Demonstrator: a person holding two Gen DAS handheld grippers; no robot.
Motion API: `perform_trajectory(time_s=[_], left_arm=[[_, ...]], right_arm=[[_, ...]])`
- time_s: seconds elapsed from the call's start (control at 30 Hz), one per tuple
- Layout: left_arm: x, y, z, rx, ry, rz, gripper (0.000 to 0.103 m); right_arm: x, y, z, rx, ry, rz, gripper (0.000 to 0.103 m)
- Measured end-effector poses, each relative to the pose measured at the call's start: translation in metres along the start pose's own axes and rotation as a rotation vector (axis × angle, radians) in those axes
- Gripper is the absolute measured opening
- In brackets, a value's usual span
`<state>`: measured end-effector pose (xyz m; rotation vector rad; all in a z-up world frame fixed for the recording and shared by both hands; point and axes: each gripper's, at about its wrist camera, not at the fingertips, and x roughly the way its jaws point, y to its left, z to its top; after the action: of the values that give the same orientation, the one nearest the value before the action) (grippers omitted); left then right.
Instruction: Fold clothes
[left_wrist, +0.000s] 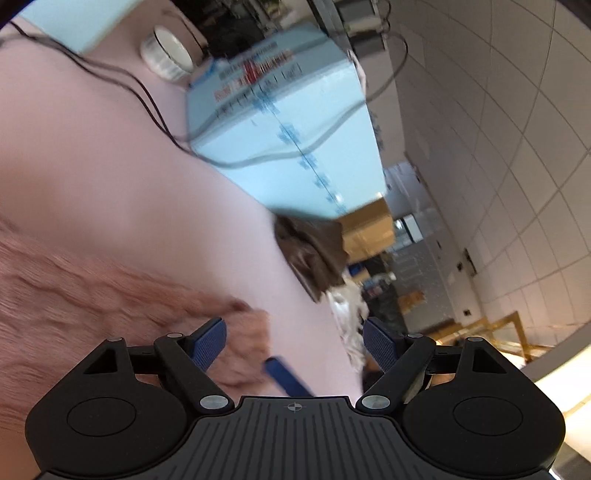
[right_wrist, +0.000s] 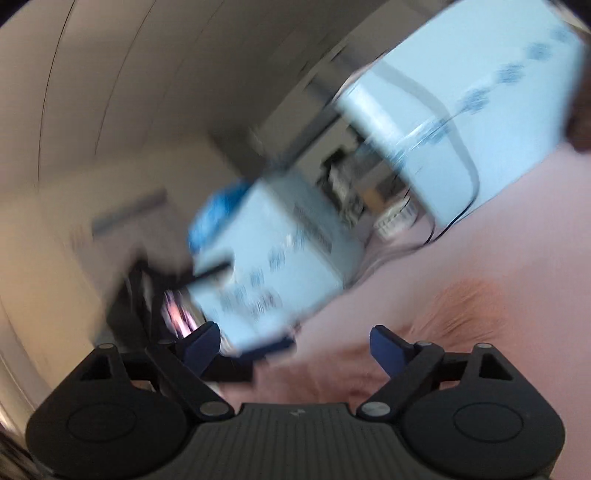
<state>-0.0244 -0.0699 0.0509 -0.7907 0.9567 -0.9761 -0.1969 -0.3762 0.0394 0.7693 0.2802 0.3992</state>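
Note:
A pink knitted sweater (left_wrist: 92, 295) lies on the pink table cover (left_wrist: 110, 166), filling the lower left of the left wrist view. My left gripper (left_wrist: 295, 343) is open just above the sweater's edge, and a fold of knit lies by its left finger without being pinched. A blurred blue strip (left_wrist: 286, 376) crosses low between the jaws; I cannot tell what it is. In the very blurred right wrist view, my right gripper (right_wrist: 294, 347) is open and holds nothing, with the sweater (right_wrist: 461, 306) to its right.
A large light blue box (left_wrist: 288, 122) stands on the table with black cables (left_wrist: 140, 92) running to it. A tape roll (left_wrist: 168, 55) sits behind it. A brown garment (left_wrist: 310, 251) lies at the table's far edge. A second light blue box (right_wrist: 277, 258) is close ahead of the right gripper.

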Motion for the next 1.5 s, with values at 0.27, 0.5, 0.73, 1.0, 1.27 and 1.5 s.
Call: perform_trajectory(time_s=[0.27,0.5,0.73,1.0,1.27,1.5], left_arm=[[0.045,0.008,-0.009,0.0,0.098,0.067,0.085],[0.044,0.046,-0.01,-0.144,0.077,0.097,0.084],[0.038,0.044,-0.01,-0.126,0.048,0.118,0.084],[0.054,0.039,-0.01,-0.166,0.098,0.078,0.084],[0.038,0.03,-0.012,-0.151,0.072,0.081,0.085],[0.004,0.028,-0.002,-0.056,-0.063,0.15,0.085]], right_arm=[[-0.011,-0.033,0.001,0.158,-0.01,-0.382,0.091],[0.039,-0.023,-0.001,0.098,0.092,-0.455,0.089],[0.046,-0.023,-0.022,0.179,0.083,-0.473,0.026],[0.024,0.003,-0.016,-0.028,-0.038,-0.616,0.022],[0.0,-0.007,0.006,-0.14,-0.058,-0.821,0.023],[0.026,0.029,0.005,-0.509,-0.158,-0.993,0.024]])
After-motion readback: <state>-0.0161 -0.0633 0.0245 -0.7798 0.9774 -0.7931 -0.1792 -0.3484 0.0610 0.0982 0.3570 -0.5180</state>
